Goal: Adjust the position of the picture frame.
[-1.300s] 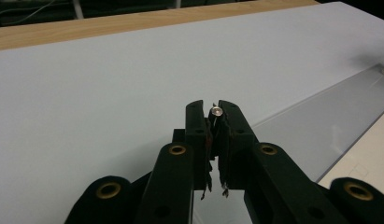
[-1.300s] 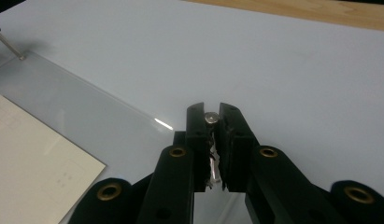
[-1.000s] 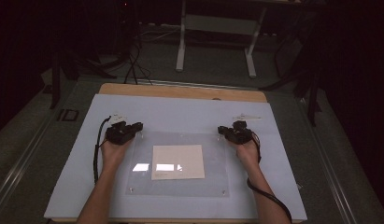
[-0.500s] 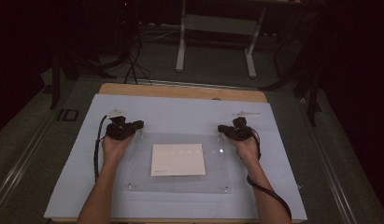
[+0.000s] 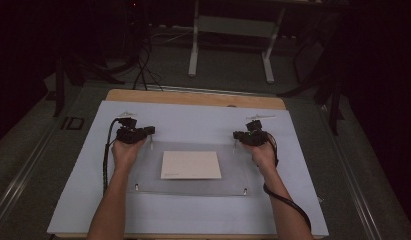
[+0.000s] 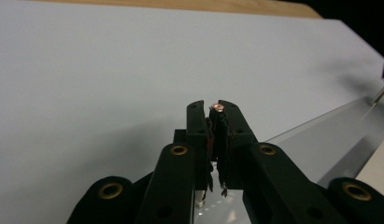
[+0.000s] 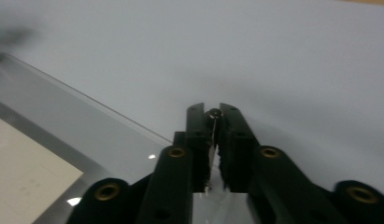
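- A pale blue-grey sheet [image 5: 193, 120] is spread over a wooden table [image 5: 193, 98], whose bare edge is seen along the far side.
- A clear plate [image 5: 143, 170] lies flat on the sheet near the person's side, and a cream card [image 5: 190, 165] rests at its middle.
- Two small metal screws [image 5: 136, 187] are seen standing at the plate's near corners.
- The left gripper [image 6: 214, 112] is held at the plate's far left corner, its jaws clamped together on a thin metal pin [image 6: 216, 108].
- The right gripper [image 7: 213, 114] is held at the far right corner; its jaws have just been easing apart, with a dark-headed pin [image 7: 213, 113] between them and seemingly still pinched.
- The room beyond is dark; a white metal frame [image 5: 230, 25], cables on the floor [image 5: 143, 75] and grey flooring can be made out.
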Available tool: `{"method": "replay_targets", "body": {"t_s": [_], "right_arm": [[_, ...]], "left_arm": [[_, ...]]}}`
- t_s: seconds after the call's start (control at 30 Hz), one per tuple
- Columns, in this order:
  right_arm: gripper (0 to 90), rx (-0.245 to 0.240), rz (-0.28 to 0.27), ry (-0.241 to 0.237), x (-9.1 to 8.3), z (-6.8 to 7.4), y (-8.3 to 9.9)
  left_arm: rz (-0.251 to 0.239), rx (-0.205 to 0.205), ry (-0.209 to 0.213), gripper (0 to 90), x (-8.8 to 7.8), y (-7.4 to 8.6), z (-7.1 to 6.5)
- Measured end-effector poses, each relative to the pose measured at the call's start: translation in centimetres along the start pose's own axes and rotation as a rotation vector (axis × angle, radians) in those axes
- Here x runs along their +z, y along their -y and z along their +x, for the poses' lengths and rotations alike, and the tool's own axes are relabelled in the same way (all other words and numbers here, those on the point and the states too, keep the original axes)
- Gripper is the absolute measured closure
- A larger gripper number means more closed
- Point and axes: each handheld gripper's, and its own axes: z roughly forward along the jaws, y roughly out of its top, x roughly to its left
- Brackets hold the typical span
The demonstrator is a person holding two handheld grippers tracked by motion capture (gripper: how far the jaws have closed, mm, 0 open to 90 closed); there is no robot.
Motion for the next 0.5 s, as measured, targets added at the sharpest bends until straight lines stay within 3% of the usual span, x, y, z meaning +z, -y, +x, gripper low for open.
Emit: {"method": "replay_targets", "body": {"t_s": [0.1, 0.23, 0.5], "right_arm": [[71.7, 0.006, -0.015, 0.026, -0.9, 0.2, -0.2], [67.1, -0.032, -0.023, 0.032, -2.3, 0.6, -0.5], [66.0, -0.082, -0.007, -0.036, -4.1, 2.5, 0.1]], "left_arm": [[0.002, -0.004, 0.008, 84.8, 0.0, 0.0, 0.1], [0.001, -0.009, 0.017, 84.8, 0.1, 0.0, 0.2], [-0.016, -0.015, 0.061, 84.7, 0.2, 0.1, 0.9]]}}
